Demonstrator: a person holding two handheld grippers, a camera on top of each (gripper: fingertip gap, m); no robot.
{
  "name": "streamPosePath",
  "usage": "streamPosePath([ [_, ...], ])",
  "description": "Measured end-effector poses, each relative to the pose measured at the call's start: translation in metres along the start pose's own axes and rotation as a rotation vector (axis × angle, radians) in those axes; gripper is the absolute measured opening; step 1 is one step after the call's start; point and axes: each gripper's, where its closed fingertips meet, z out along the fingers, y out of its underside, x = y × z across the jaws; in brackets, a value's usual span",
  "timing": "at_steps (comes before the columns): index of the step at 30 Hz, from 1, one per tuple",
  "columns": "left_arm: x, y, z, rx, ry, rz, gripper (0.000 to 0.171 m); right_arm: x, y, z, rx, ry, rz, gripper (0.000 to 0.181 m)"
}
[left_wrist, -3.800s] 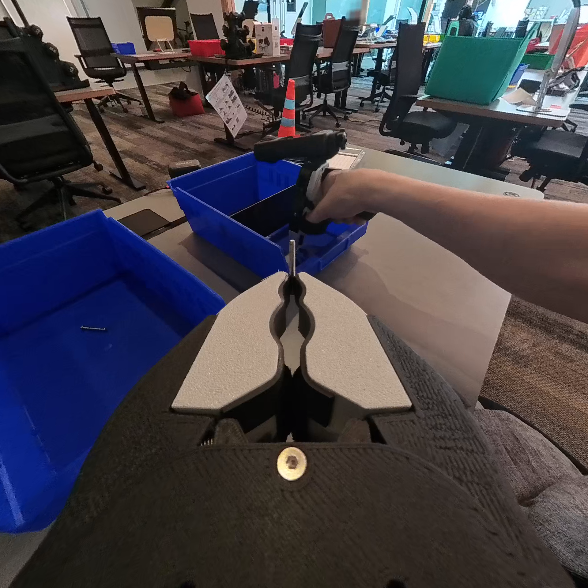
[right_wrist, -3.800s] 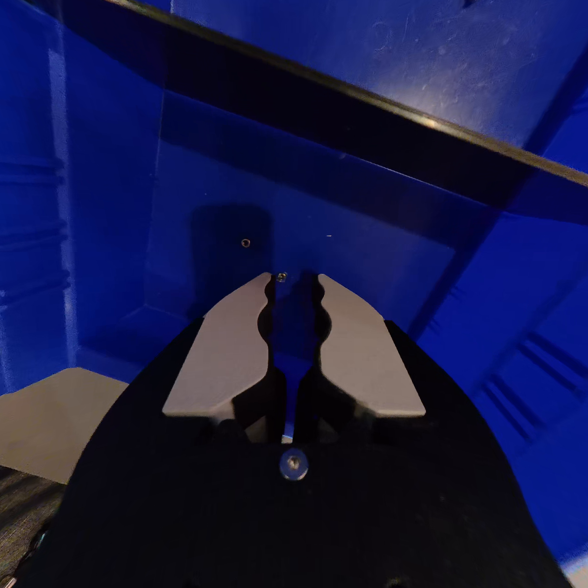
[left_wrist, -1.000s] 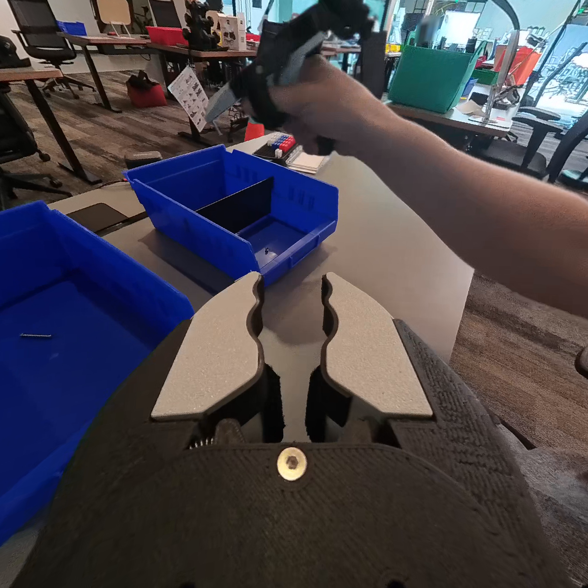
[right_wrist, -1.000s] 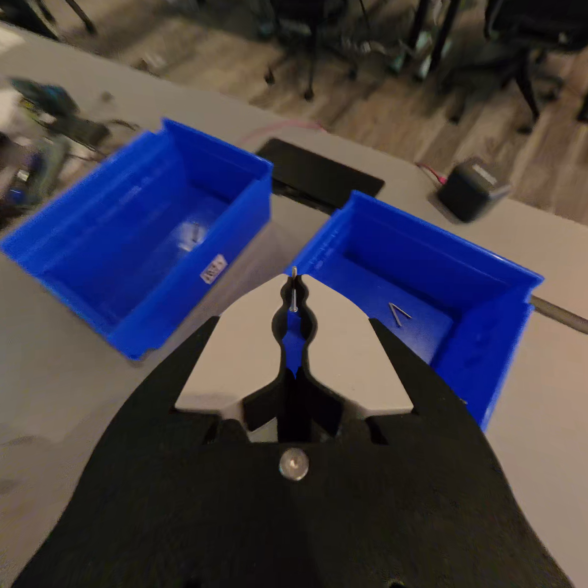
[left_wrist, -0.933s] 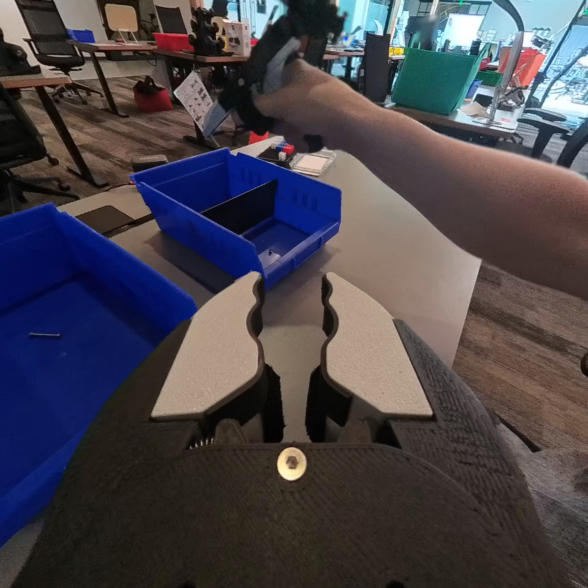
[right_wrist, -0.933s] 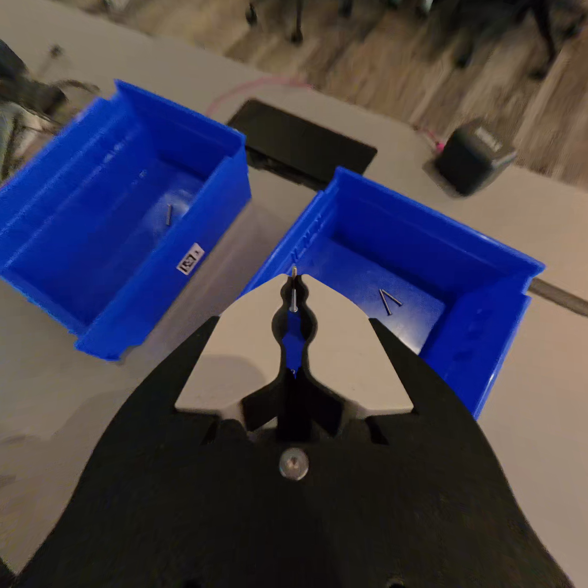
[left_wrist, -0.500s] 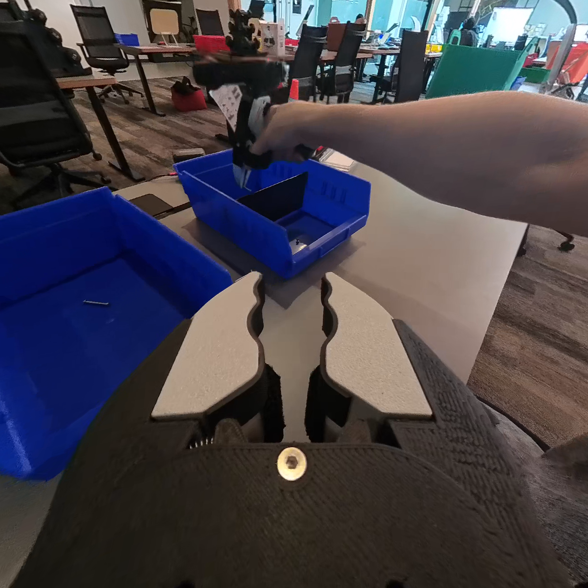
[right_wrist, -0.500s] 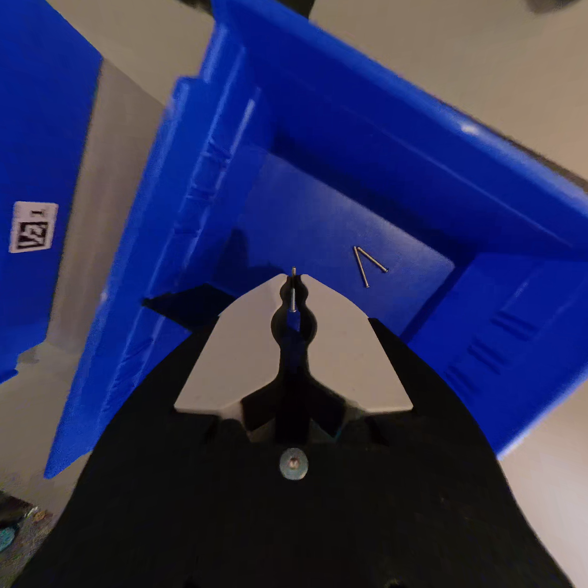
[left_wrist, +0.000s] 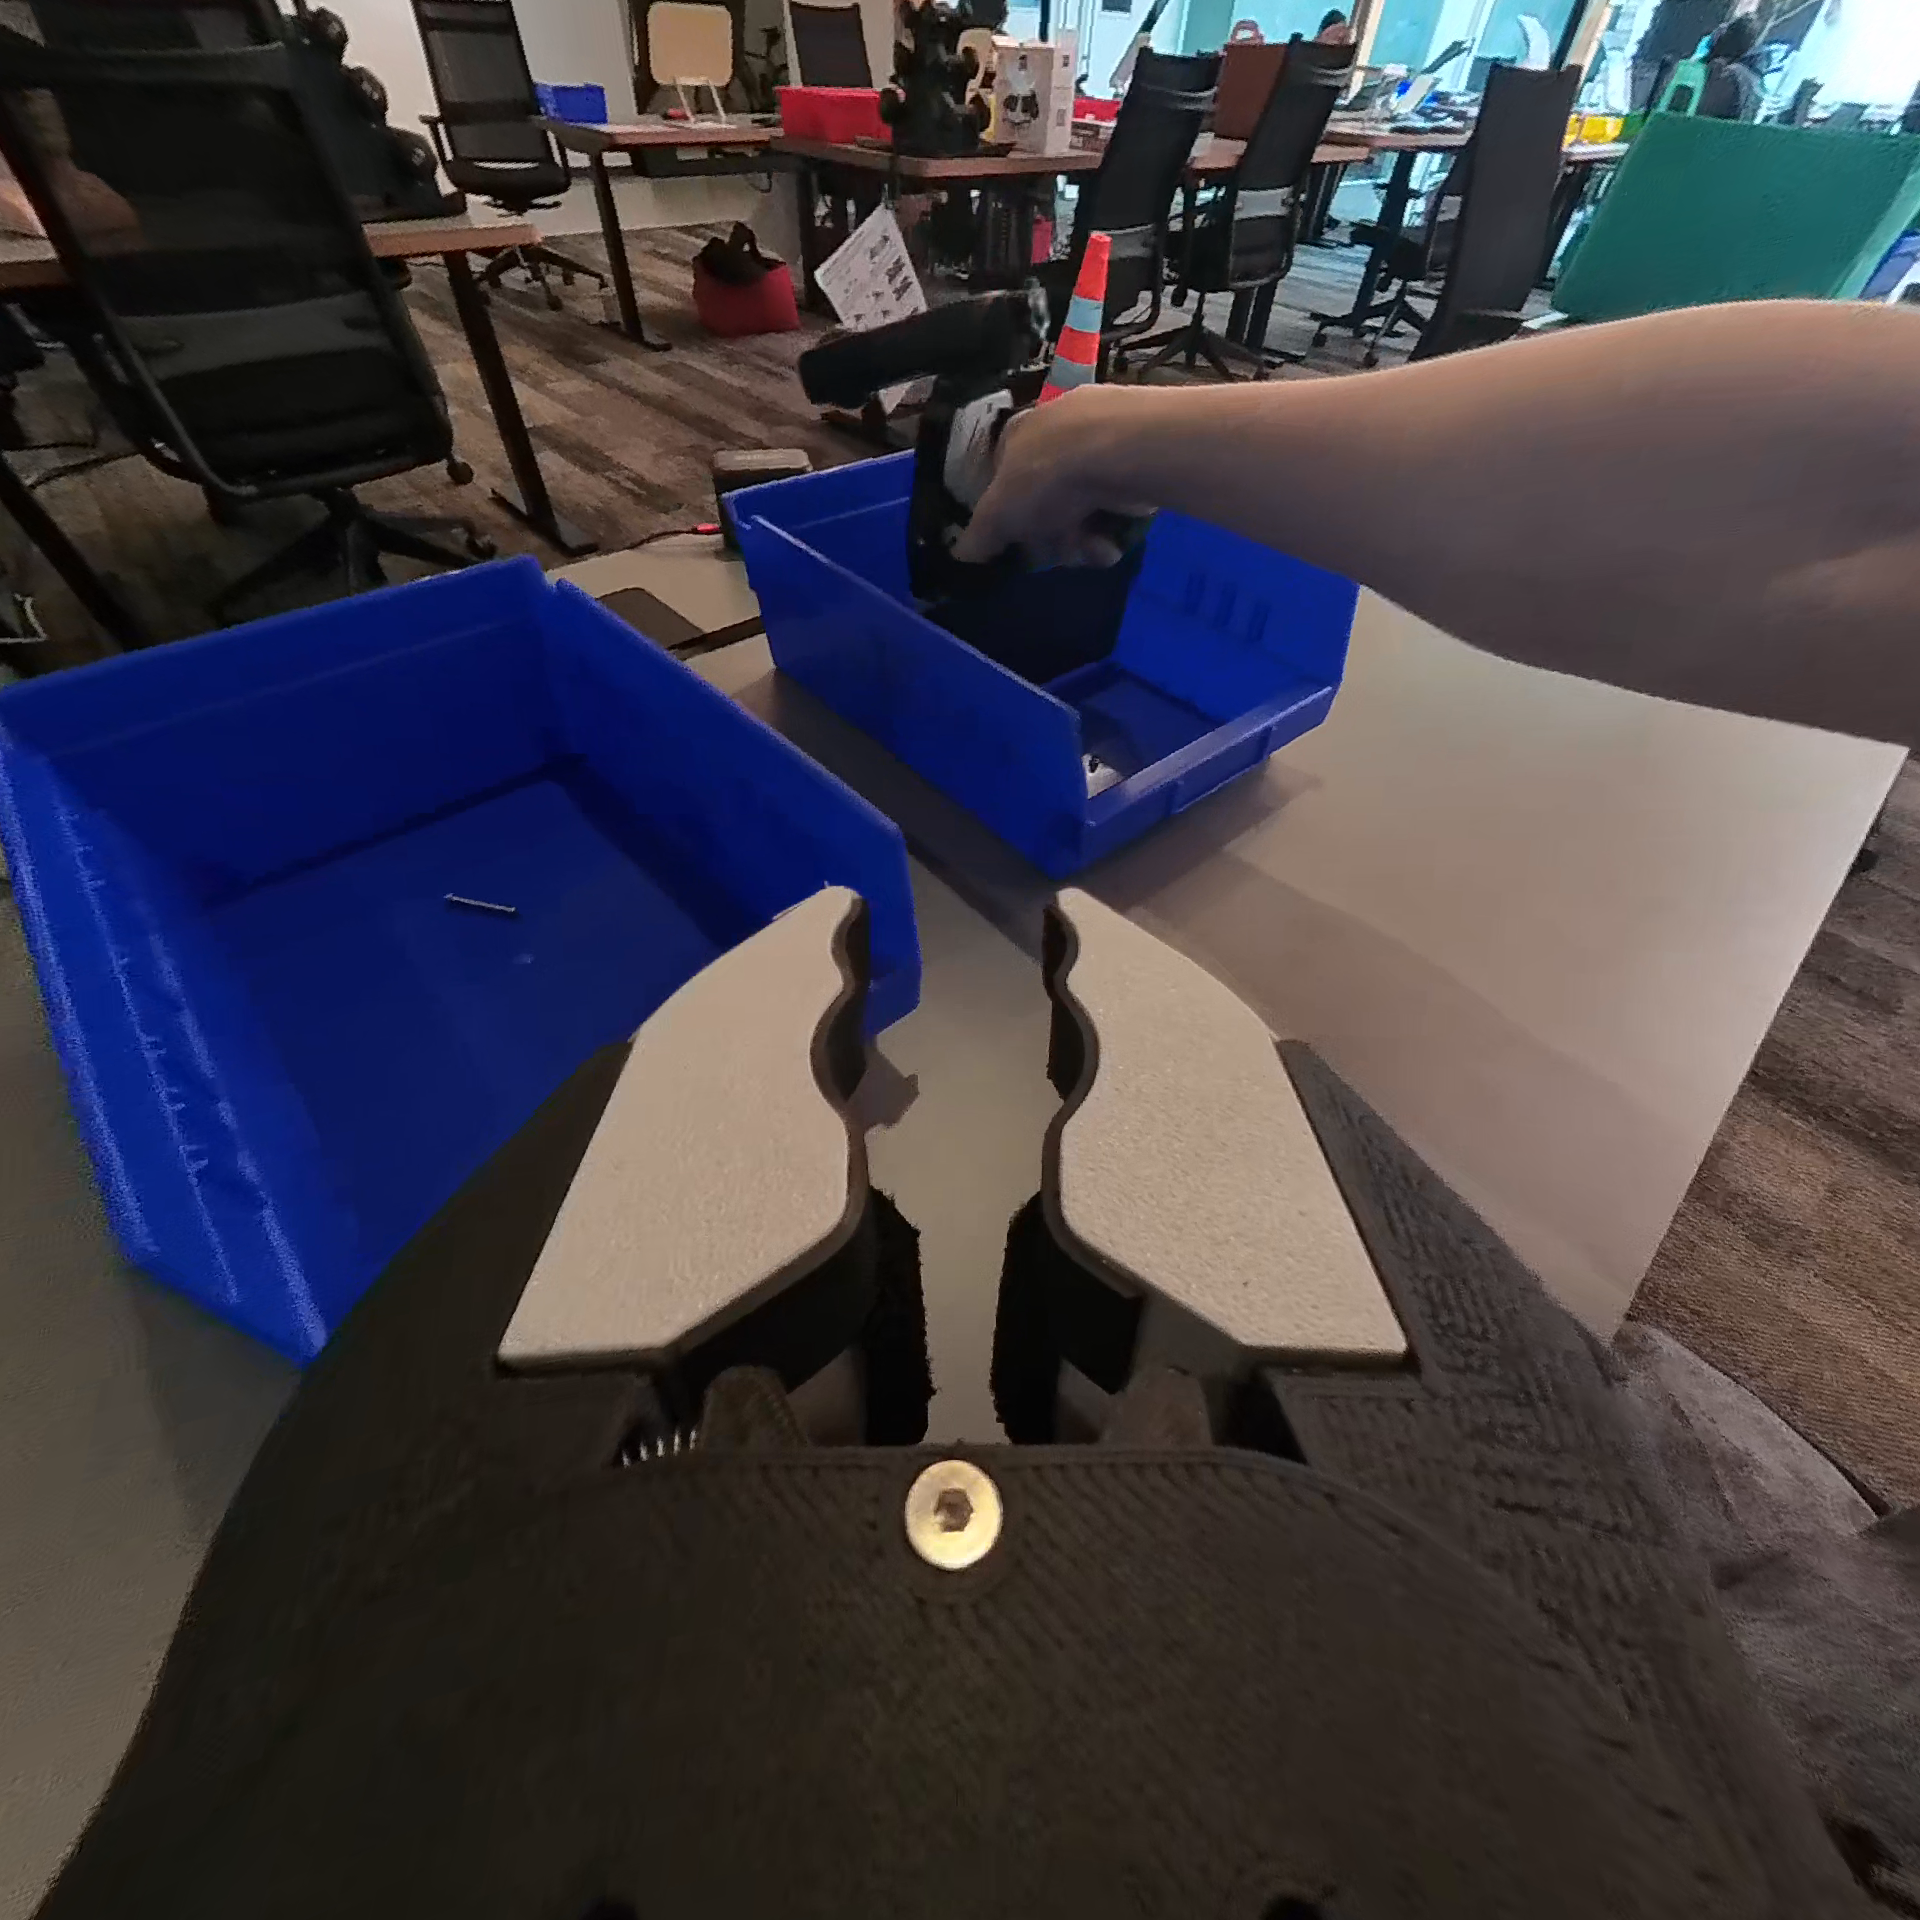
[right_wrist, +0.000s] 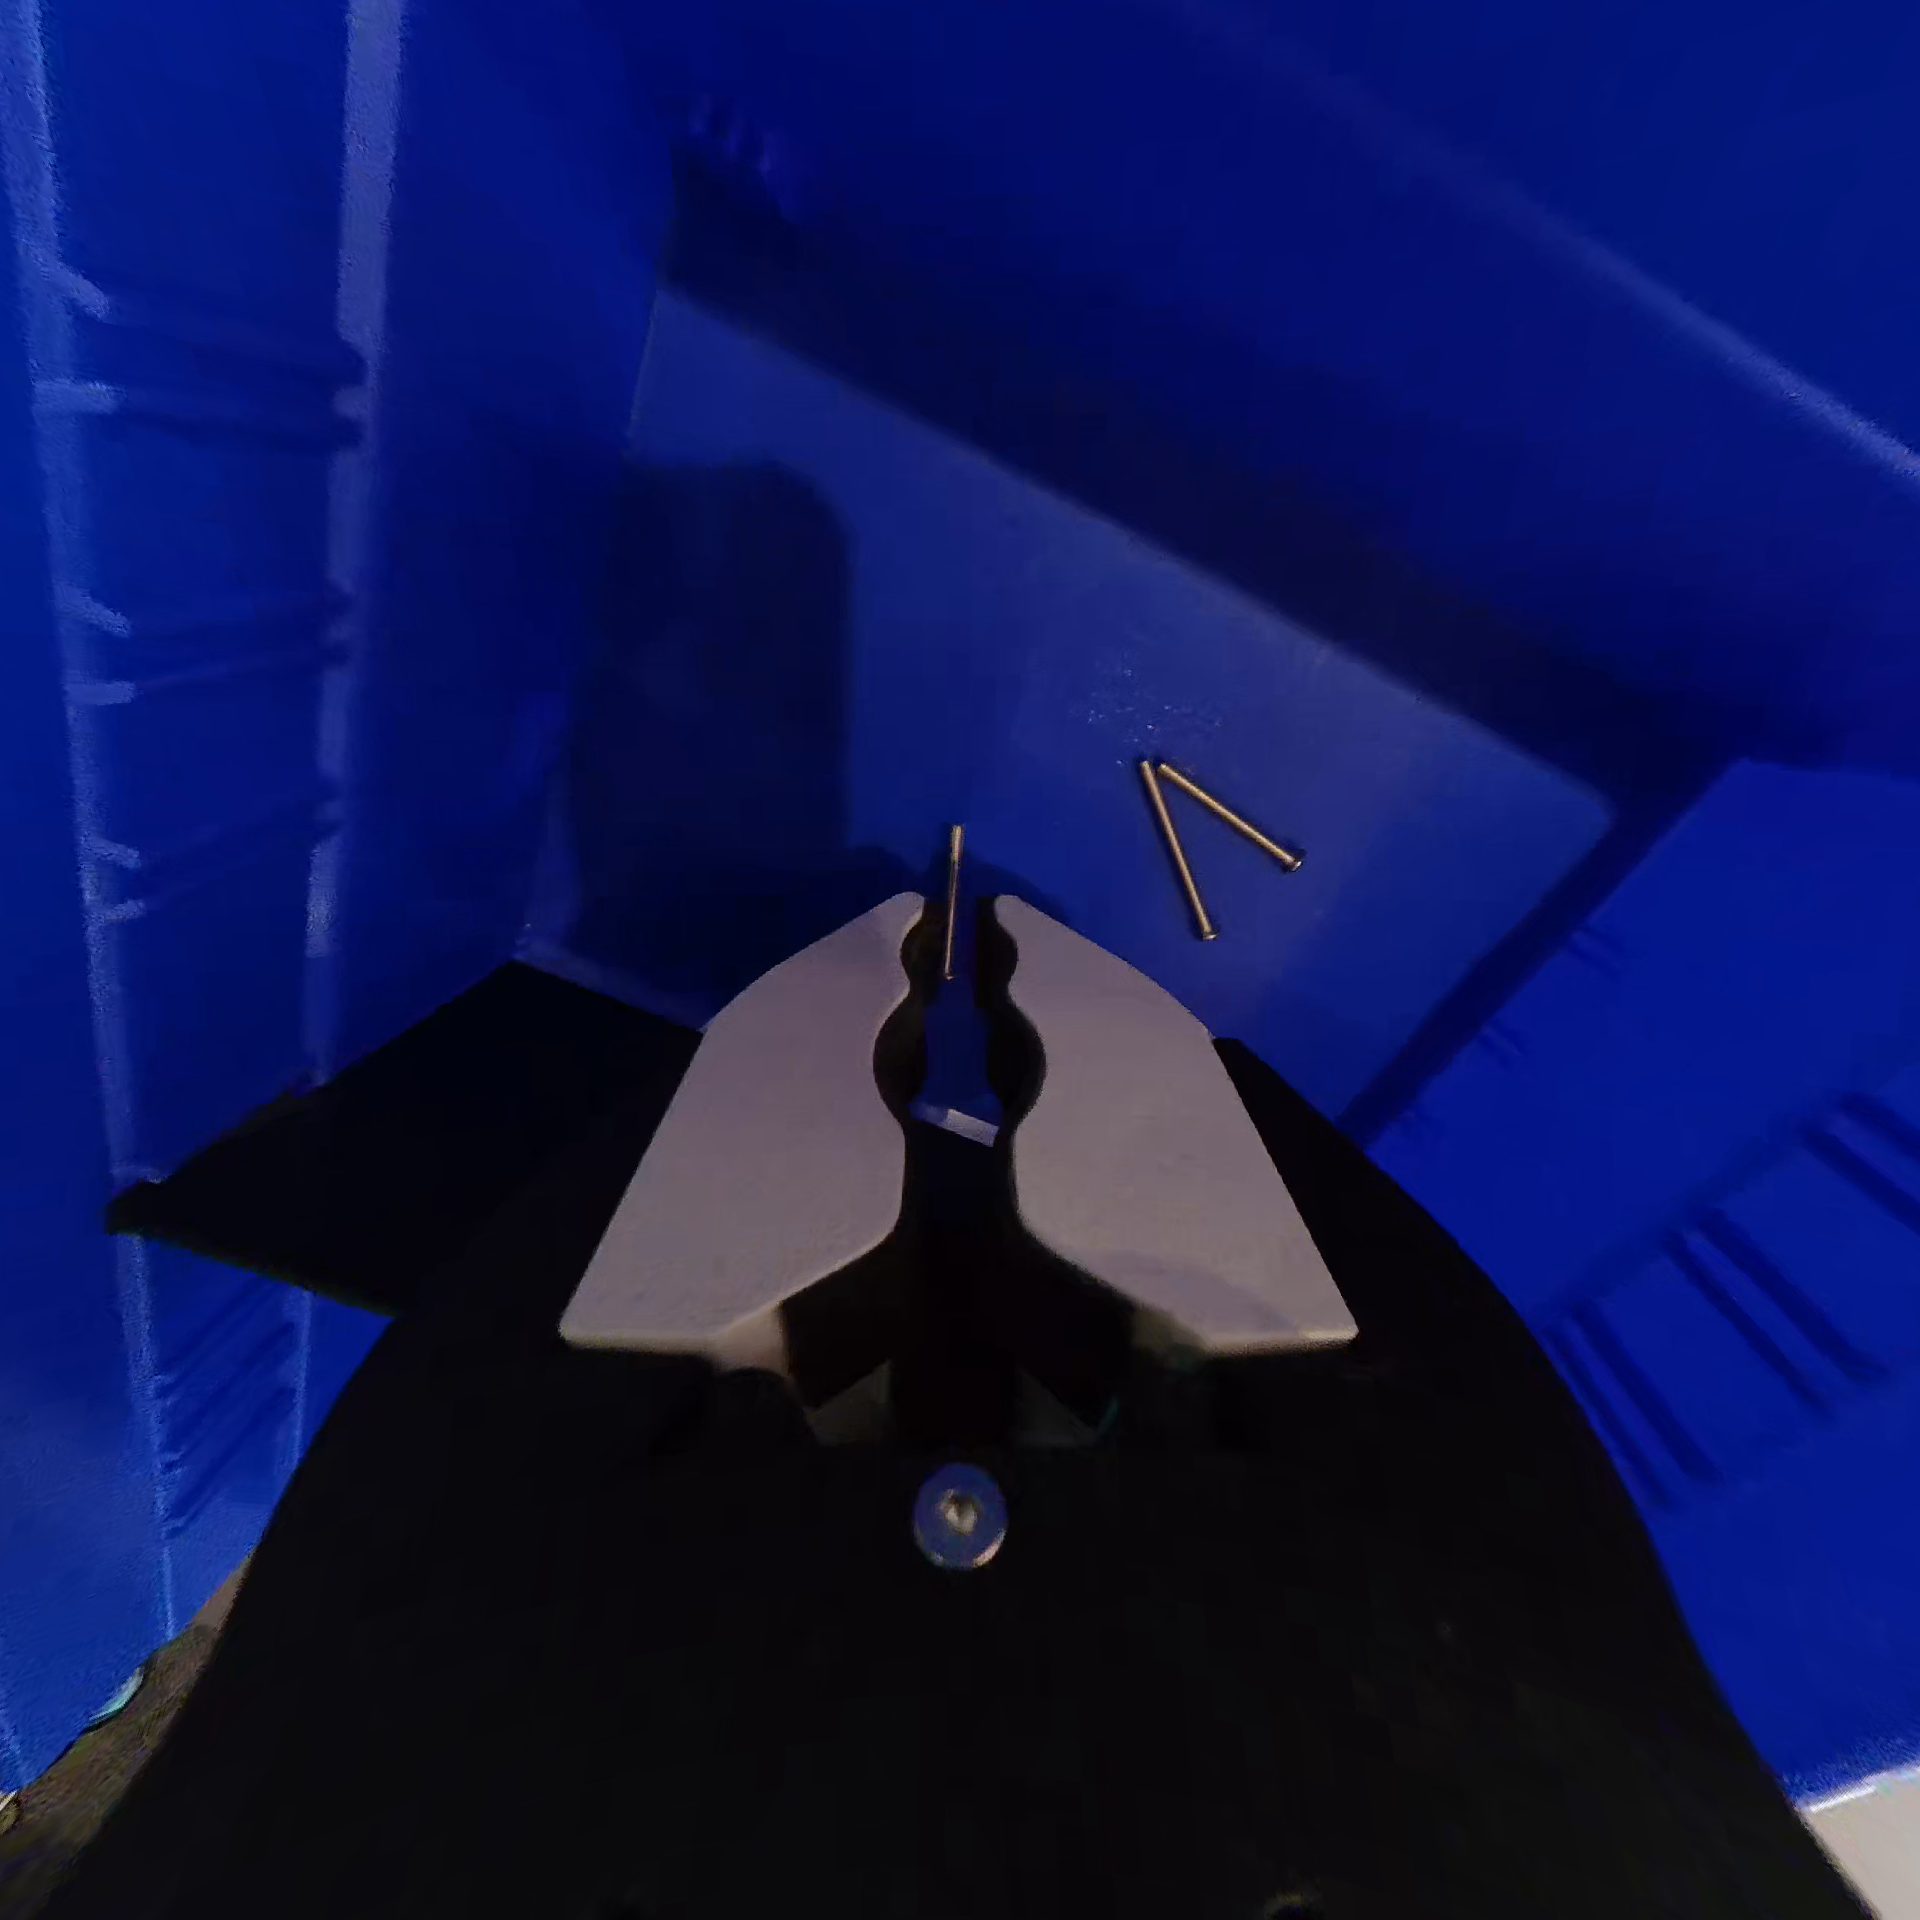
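With its fingers pinching a thin metal pin (right_wrist: 953, 899), the right gripper (right_wrist: 953, 909) sits inside the divided blue bin (left_wrist: 935, 686), two pins (right_wrist: 1195, 842) lying beside. The left gripper (left_wrist: 951, 971), fingers spread and empty, hovers over the tabletop (left_wrist: 1455, 883) beside a second blue bin (left_wrist: 156, 1039).

Two bins sat on the counter (left_wrist: 1455, 831). The big bin (left_wrist: 208, 1039) was on your left, with one pin (left_wrist: 480, 905) lying in it. The split bin (left_wrist: 935, 717) stood farther back, to the right of it. Your right gripper (right_wrist: 954, 902) was down inside the split bin, a pin (right_wrist: 952, 894) between its fingers. Two more pins (right_wrist: 1195, 842) lay just to the right. Your left gripper (left_wrist: 951, 914) was over the counter, in front of both bins.
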Motion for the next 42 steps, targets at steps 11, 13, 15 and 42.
streamPosePath([
  [11, -0.021, 0.008, -0.002, -0.041, -0.049, -0.02, 0.032, -0.052, -0.017, -0.151, 0.649, -0.073, -0.137, 0.011],
  [13, -0.021, 0.011, 0.001, -0.064, -0.049, -0.023, 0.032, -0.082, 0.007, -0.191, 0.838, -0.083, -0.205, 0.012],
  [15, -0.021, 0.013, 0.002, -0.08, -0.055, -0.018, 0.032, -0.116, 0.04, -0.214, 0.973, -0.088, -0.286, 0.012],
  [42, -0.204, 0.069, 0.144, -1.009, -0.356, -0.473, 0.047, -0.231, 0.195, -0.158, 1.521, -0.303, -0.329, 0.015],
])
